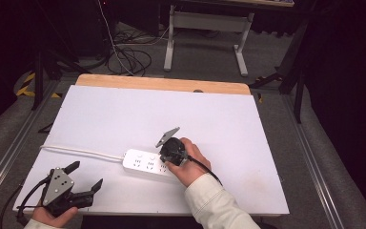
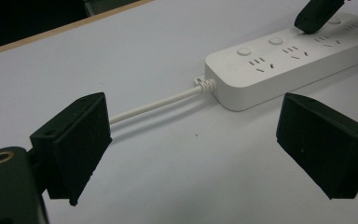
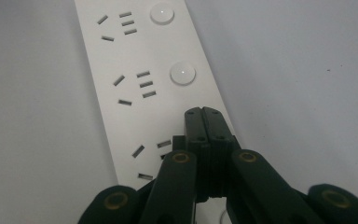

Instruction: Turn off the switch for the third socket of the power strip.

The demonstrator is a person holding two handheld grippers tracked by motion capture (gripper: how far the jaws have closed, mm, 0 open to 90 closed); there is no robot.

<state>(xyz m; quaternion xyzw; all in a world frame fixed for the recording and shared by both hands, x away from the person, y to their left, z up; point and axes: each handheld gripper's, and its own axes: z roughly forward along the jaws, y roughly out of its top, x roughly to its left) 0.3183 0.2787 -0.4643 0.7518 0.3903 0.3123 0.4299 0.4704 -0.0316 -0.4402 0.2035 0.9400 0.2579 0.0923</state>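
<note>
High view: your right gripper sits over the near end of the white power strip, which lies mid-table on the white board, its cord running off toward the table's left edge. Your right hand holds the gripper tipped down at the strip.

Right gripper view: your jaws are pressed flat together with nothing between them, tips right over the spot where this socket group's button would sit, going by the two round buttons farther up the row. Closed jaws make one blunt poker, so this looks like a switch press, not a grasp. I can't tell whether the tips actually touch the strip; the button under them is hidden.

Left gripper: wide open, holding nothing, parked at the near-left corner of the board, well apart from the strip. In the left gripper view it aims along the cord toward the cord end of the strip, so it looks like standby, ready to brace the strip if it slides.

The strip rests loose on the board, so an off-vertical push could skid it.
</note>
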